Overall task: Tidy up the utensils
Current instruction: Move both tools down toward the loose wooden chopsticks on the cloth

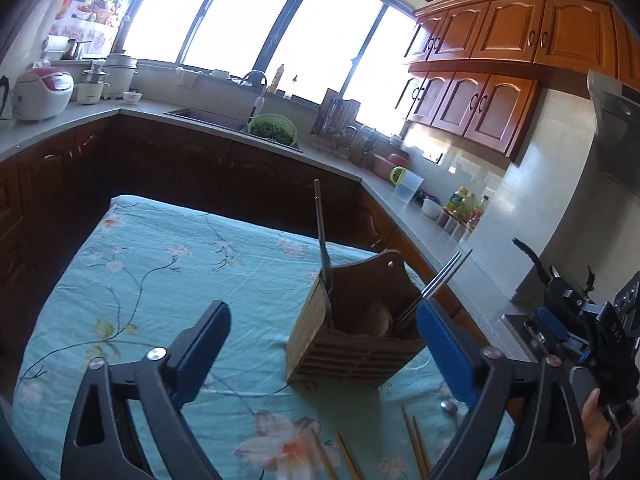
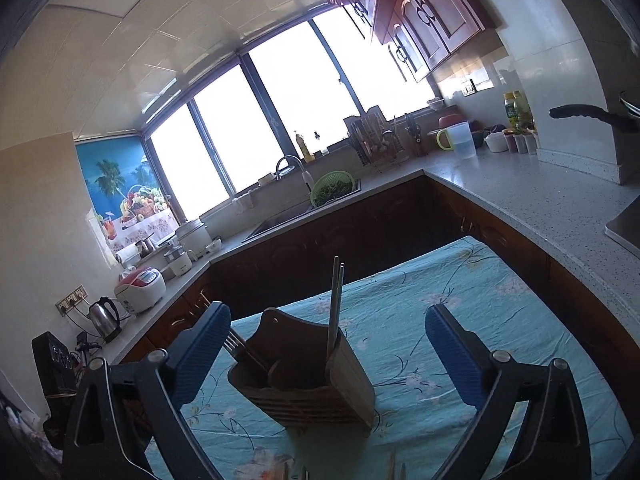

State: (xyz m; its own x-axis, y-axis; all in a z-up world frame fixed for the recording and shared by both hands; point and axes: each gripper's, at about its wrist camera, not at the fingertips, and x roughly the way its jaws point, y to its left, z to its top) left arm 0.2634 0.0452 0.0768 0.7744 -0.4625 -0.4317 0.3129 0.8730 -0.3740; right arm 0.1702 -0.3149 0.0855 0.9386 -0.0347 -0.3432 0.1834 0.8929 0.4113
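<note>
A wooden utensil holder stands on the table with the floral teal cloth. It holds a fork on its left side, metal chopsticks on its right and a wooden spoon in the middle. My left gripper is open and empty just in front of the holder. Wooden chopsticks and a metal spoon lie on the cloth below it. In the right wrist view the holder shows with metal chopsticks and the fork. My right gripper is open and empty above it.
Kitchen counters wrap around the table: a sink with a green colander, a dish rack, a jug, bottles, a rice cooker and a kettle. The right gripper's body shows at the right edge.
</note>
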